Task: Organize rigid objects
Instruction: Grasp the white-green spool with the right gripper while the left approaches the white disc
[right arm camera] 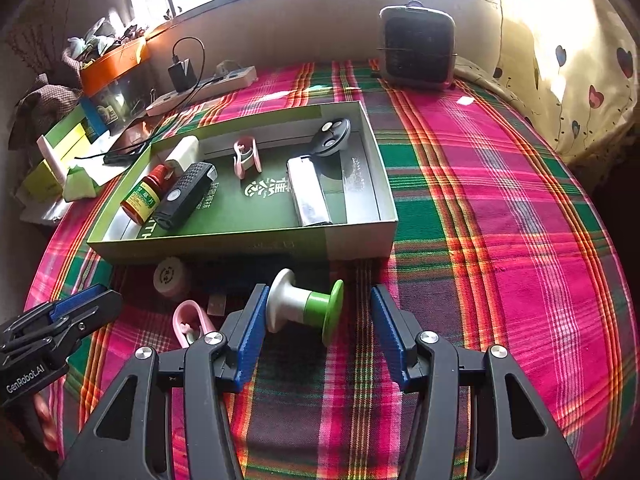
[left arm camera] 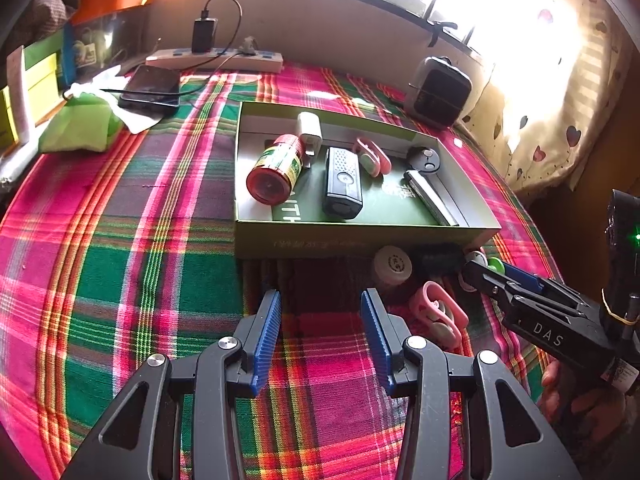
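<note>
Two open-jawed grippers near green box [right arm camera: 208, 246]

Left tongs [left arm camera: 321, 336] gape above plaid cloth [left arm camera: 120, 260] near box [left arm camera: 360, 236].

Dark object [left arm camera: 438, 261] in the box's shadow on the left wrist view: too dim to identify. On the right wrist view only its USB plug [right arm camera: 217, 305] pokes out. The white-green spool [left arm camera: 482, 266] is mostly hidden behind the right tongs [left arm camera: 480, 276] on the left view. White round cap [right arm camera: 170, 278] is partly under the green box's [right arm camera: 208, 249] near wall shadow. Box print unreadable. Window [left arm camera: 500, 0] blown out. Left tongs [right arm camera: 86, 300] cut off by the frame edge on the right view; their gap can't be judged there.
</note>
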`<state>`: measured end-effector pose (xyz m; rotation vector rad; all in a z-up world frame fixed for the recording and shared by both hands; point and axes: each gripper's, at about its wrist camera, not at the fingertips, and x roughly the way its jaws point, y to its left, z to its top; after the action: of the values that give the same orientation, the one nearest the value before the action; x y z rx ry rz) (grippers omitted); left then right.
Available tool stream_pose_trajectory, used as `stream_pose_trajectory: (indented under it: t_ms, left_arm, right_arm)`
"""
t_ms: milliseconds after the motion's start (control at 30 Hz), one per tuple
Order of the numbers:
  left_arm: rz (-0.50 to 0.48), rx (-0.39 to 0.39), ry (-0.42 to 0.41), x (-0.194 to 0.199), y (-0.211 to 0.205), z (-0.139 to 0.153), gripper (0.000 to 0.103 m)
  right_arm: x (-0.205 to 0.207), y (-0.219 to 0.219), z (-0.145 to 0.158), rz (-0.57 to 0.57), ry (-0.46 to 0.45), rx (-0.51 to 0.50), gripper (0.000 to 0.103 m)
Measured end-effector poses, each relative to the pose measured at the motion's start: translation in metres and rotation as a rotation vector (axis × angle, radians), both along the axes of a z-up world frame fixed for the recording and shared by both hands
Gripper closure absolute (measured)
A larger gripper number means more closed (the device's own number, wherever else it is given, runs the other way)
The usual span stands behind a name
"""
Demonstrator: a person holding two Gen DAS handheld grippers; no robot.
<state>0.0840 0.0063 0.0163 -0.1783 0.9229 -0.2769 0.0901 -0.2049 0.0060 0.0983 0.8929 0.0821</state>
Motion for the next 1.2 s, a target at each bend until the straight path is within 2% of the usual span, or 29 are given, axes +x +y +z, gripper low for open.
stream_pose_trajectory:
  t_ms: [300,500,800,1200]
  left_arm:
    - [-0.017,0.007,0.011,0.003,-0.007,-0.002,0.062]
    - [-0.029,0.013,0.014,0.004,-0.014,-0.002,0.062]
    - [-0.049,0.016,0.020,0.009,-0.029,0.000,0.062]
    - [-0.053,0.066,0.023,0.023,-0.051,-0.002,0.062]
  right_arm:
    - [-0.002,-0.007,-0.001,-0.004,-0.011,0.017,0.052]
    - [-0.005,-0.010,0.000,0.007,-0.023,0.027,0.070]
    - [-0.012,-0.026,0.002,-0.021,-0.046,0.013,0.070]
    - [-0.016,-0.050,0.000,-0.060,-0.052,0.014,0.070]
